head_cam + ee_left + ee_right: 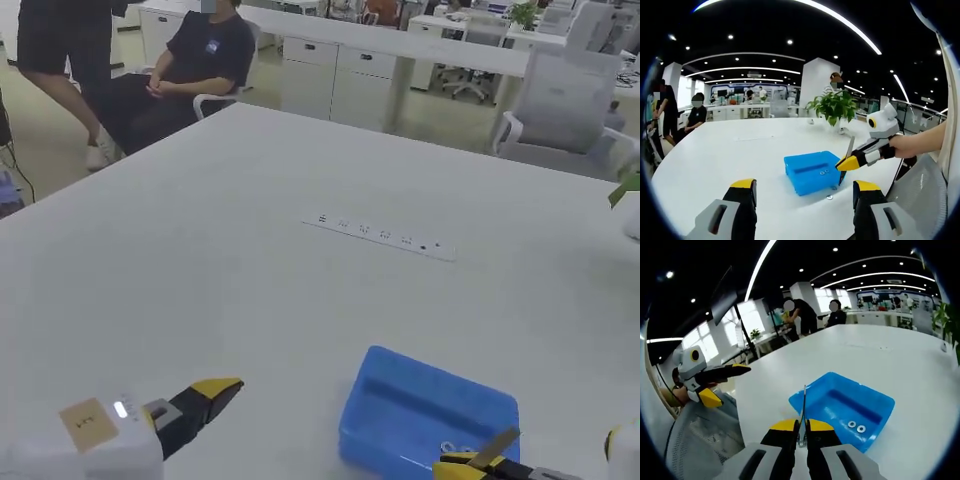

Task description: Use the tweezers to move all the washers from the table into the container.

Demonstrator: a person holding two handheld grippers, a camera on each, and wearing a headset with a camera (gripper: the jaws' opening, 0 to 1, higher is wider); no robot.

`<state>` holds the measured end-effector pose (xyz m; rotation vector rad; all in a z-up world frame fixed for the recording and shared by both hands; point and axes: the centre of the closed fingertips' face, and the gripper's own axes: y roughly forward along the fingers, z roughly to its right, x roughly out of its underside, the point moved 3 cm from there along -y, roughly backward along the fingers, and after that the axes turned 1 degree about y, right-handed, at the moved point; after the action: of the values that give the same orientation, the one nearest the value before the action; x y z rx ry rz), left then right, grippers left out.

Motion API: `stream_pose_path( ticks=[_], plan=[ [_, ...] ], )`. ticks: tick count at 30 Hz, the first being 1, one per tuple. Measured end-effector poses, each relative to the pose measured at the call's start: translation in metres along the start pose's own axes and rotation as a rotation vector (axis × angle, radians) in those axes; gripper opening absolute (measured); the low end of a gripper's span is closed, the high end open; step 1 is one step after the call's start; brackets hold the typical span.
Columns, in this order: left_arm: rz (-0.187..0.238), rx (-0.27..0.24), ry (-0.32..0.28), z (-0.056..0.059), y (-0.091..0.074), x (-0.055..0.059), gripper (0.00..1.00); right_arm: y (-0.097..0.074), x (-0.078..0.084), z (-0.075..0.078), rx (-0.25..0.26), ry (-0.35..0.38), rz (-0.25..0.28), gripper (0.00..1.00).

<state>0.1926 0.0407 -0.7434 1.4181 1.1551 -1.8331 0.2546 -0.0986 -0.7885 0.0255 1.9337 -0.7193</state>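
A blue container (400, 400) sits on the white table (250, 250) near its front edge. Two washers (856, 426) lie inside it, also seen as washers (823, 171) from the other side. One small washer (829, 197) lies on the table just outside the container's wall. My right gripper (800, 426) is shut on thin metal tweezers (803, 405), whose tips point down at the container's near rim. In the head view the right gripper (470, 462) and its tweezers (497, 447) hang over the container's front right corner. My left gripper (805, 192) is open, with nothing in it, left of the container (215, 392).
A white power strip (380, 237) lies across the middle of the table. A person (190, 60) sits beyond the far left edge, and office chairs (570, 100) stand at the far right. A potted plant (832, 107) stands on the table's far side.
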Motion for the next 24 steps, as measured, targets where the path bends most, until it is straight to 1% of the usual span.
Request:
stream_pose_path(
  ticks=[5,6,7,10,12,20,24],
  plan=[
    [-0.002,0.001,0.000,0.000,0.000,0.001,0.80,0.017,0.007,-0.007,-0.026,-0.024,-0.023,0.03],
    [-0.001,0.001,-0.002,0.000,0.000,0.001,0.80,0.021,0.009,-0.008,-0.031,-0.050,-0.029,0.03],
    [0.000,0.001,-0.002,0.000,0.000,0.000,0.80,0.024,0.009,-0.008,-0.031,-0.071,-0.032,0.03],
    [-0.003,0.001,-0.002,0.000,0.001,0.001,0.80,0.030,0.012,-0.006,-0.033,-0.087,-0.045,0.03],
    [-0.003,0.001,0.000,0.000,0.001,0.001,0.80,0.032,0.014,-0.005,-0.028,-0.107,-0.064,0.03],
    [-0.005,0.001,0.001,0.000,0.001,0.002,0.80,0.032,0.020,-0.006,-0.041,-0.113,-0.083,0.03],
    [-0.007,0.002,0.002,0.000,0.001,0.002,0.80,0.033,0.022,-0.008,-0.048,-0.129,-0.090,0.03]
  ],
)
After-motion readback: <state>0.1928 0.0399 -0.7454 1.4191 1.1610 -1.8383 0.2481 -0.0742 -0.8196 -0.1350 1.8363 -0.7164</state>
